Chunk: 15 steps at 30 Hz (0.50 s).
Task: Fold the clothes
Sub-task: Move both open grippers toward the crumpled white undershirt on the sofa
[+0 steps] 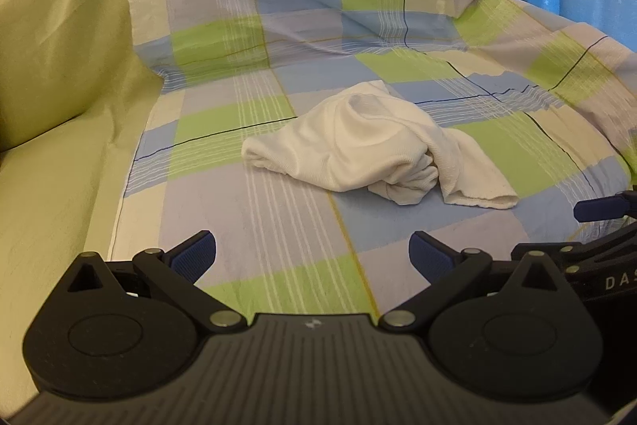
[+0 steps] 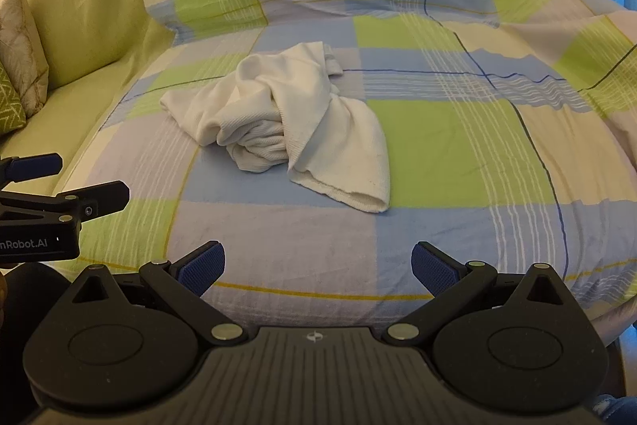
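Only the right wrist view shows cushions (image 2: 18, 66) left of the crumpled white garment (image 2: 286, 118). Left gripper (image 1: 312, 257) and right gripper (image 2: 317, 267) are both spread, empty; garment folds conceal its type.

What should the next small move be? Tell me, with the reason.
Probably bring both tongs forward to the white garment: it lies crumpled on the checked sheet, while the left tongs and right tongs are open, empty and short of it.

— How many garments do I have here?
— One crumpled white ribbed knit garment (image 2: 286, 118), on one checked green-and-blue cotton sheet (image 2: 458, 154).
— Cushions?
— Two patterned ones (image 2: 18, 66). And my two black grippers: left (image 1: 312, 257), right (image 2: 317, 267).
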Motion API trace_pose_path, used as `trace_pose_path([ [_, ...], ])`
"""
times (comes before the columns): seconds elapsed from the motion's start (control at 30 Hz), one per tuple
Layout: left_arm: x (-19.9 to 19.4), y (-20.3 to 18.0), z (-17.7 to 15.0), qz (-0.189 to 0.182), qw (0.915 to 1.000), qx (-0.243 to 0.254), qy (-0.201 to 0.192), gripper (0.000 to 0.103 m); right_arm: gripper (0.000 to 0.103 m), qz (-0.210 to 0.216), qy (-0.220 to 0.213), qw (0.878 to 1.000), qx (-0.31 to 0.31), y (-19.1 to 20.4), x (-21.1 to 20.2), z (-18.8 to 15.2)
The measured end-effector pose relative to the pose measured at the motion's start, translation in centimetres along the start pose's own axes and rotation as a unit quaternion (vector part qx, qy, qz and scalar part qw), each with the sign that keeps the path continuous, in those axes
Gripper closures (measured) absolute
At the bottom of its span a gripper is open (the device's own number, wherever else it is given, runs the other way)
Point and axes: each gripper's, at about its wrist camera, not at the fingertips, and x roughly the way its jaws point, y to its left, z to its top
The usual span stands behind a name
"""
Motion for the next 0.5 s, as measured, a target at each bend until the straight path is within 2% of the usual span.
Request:
trace_pose_path([
  [0.2,0.7,1.5,0.3,-0.002,1.0,0.008,-0.001,0.001,0.0,-0.031,0.012,0.999,-0.01,1.0,1.4,0.6],
  [0.5,1.6,3.6,0.4,0.005,0.9999,-0.001,0.009,0.001,0.0,-0.031,0.02,0.999,-0.019,2.3,3.2,1.6],
])
